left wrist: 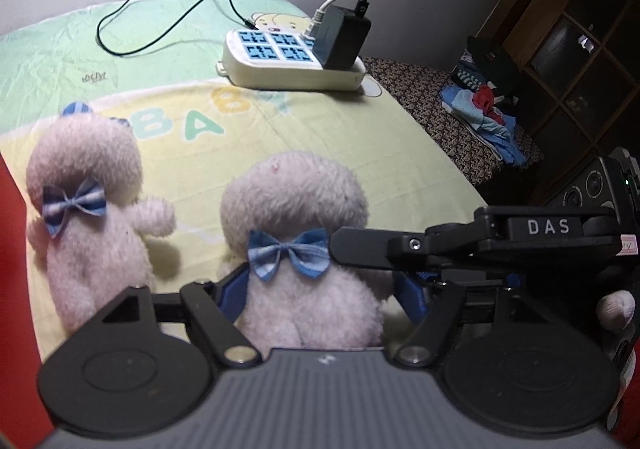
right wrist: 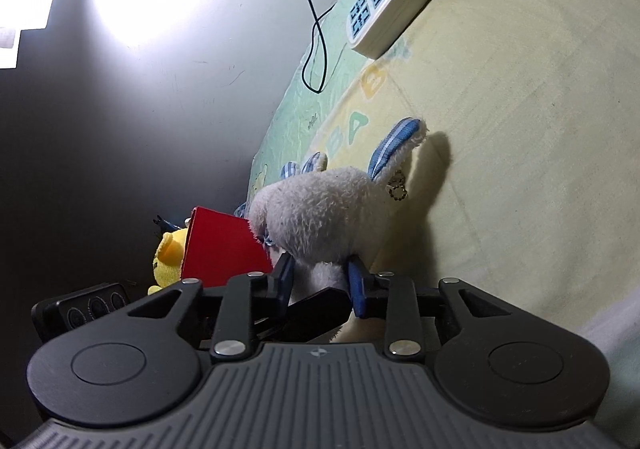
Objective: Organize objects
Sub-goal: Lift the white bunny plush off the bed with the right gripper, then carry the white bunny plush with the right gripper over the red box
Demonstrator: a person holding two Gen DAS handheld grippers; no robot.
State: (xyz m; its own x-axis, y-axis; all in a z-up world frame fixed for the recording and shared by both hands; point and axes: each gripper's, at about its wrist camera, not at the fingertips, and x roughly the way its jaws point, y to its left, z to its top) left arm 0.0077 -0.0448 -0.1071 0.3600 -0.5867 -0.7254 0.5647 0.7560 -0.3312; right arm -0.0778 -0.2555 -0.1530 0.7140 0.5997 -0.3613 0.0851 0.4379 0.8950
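Note:
Two white plush rabbits with blue bow ties lie on a yellow-green baby blanket [left wrist: 320,129]. In the left wrist view, one rabbit [left wrist: 84,209] lies at the left, apart from my grippers. The other rabbit [left wrist: 304,249] sits between the blue pads of my left gripper [left wrist: 320,289], which is closed around its body. The right gripper's black body [left wrist: 500,241] reaches in from the right and touches the same rabbit. In the right wrist view, my right gripper [right wrist: 320,281] is shut on this rabbit [right wrist: 328,213] at its lower part.
A white power strip [left wrist: 288,57] with a black adapter [left wrist: 340,37] and cables lies at the blanket's far end. A red box [right wrist: 220,245] and a yellow plush toy [right wrist: 170,253] stand by the wall. A pile of clothes [left wrist: 480,109] sits on a patterned surface to the right.

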